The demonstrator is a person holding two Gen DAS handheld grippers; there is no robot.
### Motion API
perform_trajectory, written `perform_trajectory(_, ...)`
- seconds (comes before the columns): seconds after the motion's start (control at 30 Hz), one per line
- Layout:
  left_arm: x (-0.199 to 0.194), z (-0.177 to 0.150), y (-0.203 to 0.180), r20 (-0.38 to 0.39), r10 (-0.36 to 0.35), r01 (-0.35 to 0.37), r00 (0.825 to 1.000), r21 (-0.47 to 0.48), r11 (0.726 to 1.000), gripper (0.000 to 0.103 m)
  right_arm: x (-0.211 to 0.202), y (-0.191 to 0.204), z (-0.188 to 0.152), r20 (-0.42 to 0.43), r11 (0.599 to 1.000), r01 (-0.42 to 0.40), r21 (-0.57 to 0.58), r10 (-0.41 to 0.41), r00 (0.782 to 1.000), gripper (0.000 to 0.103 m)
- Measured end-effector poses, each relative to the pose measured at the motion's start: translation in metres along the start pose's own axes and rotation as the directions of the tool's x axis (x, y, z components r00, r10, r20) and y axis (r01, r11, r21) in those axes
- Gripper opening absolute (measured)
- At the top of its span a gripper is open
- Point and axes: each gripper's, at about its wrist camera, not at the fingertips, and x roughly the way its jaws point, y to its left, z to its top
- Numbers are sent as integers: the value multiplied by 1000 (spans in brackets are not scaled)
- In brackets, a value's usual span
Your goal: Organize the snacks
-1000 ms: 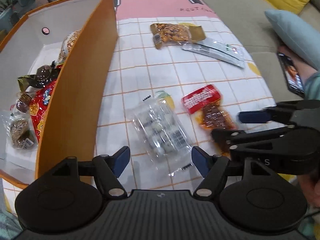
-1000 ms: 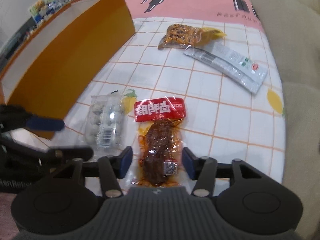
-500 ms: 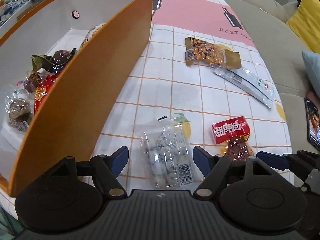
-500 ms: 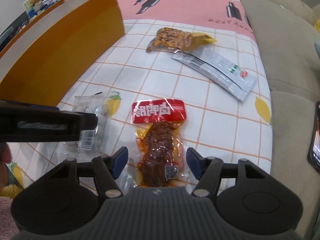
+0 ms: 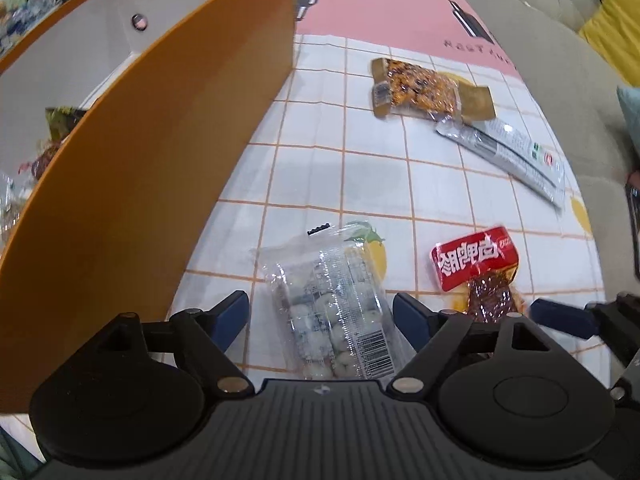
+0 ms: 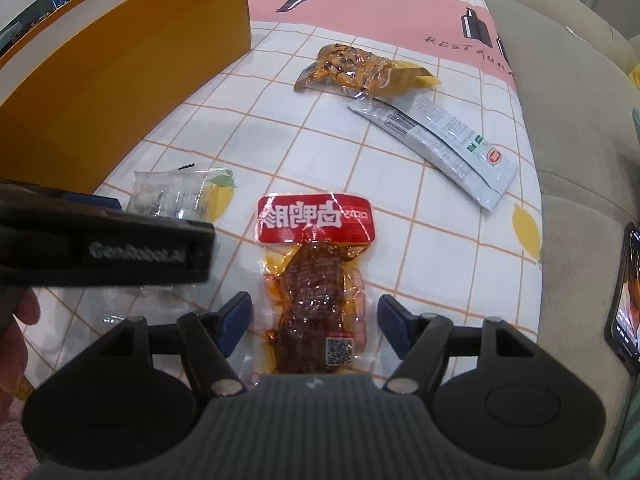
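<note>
Lay at twelve o'clock between the just-widened, empty left hand-held gripper [image 5: 320, 316]: clear packet [image 5: 334, 312], long axis pointing away; right hand-held gripper [image 6: 314, 316] likewise opening astride red packet [image 6: 316, 276].

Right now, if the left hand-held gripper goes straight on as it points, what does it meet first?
Most likely the clear packet of white candies, lying between the open left hand-held gripper fingers on the tablecloth; depth is unclear.

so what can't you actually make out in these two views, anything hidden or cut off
- Orange box contents: in the left wrist view the near wall hides most; only scraps of wrappers show. In the right wrist view the inside is unseen.
- Clear packet: in the right wrist view the left gripper's body covers its near half.
- Red-label packet: in the left wrist view its lower end is behind a finger.
- Phone: cut by the right edge.
</note>
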Motion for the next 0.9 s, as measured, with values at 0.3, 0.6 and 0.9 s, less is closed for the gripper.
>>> perform_trajectory(0.3, -3, -1, 1, 31, -20, 18, 999, 64, 998, 74, -1, 0, 1, 1, 1000, 4, -4, -4, 1000, 58)
perform_trajectory(0.6, -13, 2, 12, 46, -88, 88, 995, 15, 996, 67, -5, -10, 3, -6, 999, 3, 42, -2, 1000, 58)
perform_trajectory(0.9, -48, 7, 19, 115, -137, 139, 984, -10, 990, 66, -23, -14, 6, 44, 996, -24, 88, 21, 999, 58)
